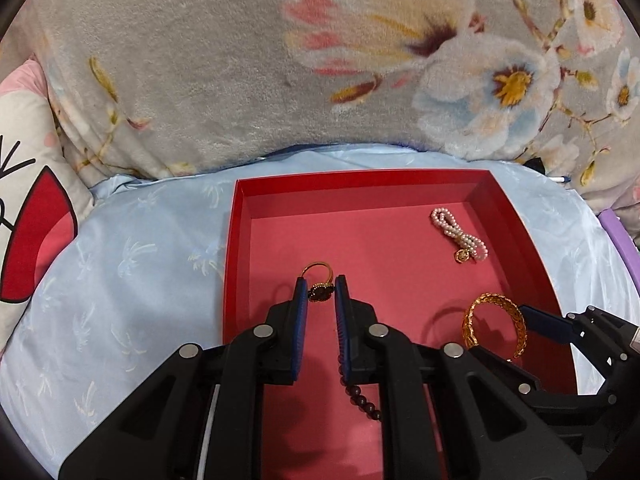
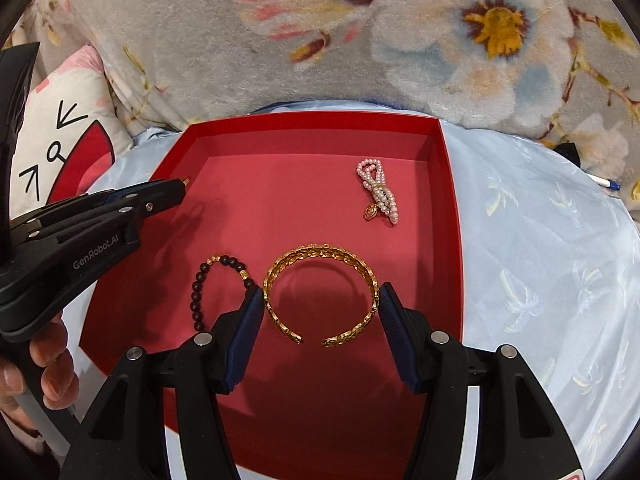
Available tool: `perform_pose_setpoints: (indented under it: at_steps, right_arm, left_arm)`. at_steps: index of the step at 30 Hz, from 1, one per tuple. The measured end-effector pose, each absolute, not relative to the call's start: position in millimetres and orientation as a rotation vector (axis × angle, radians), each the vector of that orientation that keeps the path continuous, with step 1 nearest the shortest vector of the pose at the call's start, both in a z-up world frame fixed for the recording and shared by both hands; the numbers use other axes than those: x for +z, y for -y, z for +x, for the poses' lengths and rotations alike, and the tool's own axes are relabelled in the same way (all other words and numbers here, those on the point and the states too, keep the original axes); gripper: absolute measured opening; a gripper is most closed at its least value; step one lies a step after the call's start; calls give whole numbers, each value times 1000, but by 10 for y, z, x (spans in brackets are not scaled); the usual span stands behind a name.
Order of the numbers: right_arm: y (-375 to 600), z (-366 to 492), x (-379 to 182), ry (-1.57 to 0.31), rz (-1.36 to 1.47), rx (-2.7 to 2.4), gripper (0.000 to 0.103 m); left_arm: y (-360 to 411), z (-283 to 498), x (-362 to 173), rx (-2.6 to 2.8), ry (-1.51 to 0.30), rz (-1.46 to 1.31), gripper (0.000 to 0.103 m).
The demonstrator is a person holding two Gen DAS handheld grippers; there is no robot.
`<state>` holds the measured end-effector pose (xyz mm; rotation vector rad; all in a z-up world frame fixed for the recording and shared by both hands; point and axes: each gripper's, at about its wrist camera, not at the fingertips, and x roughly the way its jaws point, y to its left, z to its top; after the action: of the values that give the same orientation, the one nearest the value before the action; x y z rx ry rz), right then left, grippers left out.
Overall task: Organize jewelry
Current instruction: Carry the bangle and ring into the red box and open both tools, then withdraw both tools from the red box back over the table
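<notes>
Over the red tray [image 1: 236, 248]: my left gripper [image 1: 321, 293] pinches a gold ring [image 1: 319, 280]; my right gripper [image 2: 321, 305] clasps a gold bangle [image 2: 321, 298]. Pearl bracelet [image 2: 378, 192] lies apart.

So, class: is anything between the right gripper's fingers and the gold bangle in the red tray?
Nothing visible. The right gripper already straddles the gold bangle, one pad at each side; the dark bead bracelet lies just outside its left finger.
</notes>
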<state>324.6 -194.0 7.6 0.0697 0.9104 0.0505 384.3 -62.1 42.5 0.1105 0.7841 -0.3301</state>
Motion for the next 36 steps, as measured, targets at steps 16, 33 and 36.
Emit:
perform_pose_setpoints:
  at_steps: [16,33,36]
  right_arm:
    - [2097,3131,212,-852,83,4,59]
    - [2209,1543,508,-793,81,50,62]
    - [2231,1275,375,-804,84,49,62]
  left_arm:
    - [522,3831,465,-300,-778,77,14]
    - [16,2517,664,-302,-739,89,33]
    - [-38,2230,563,-313,-741,95,36]
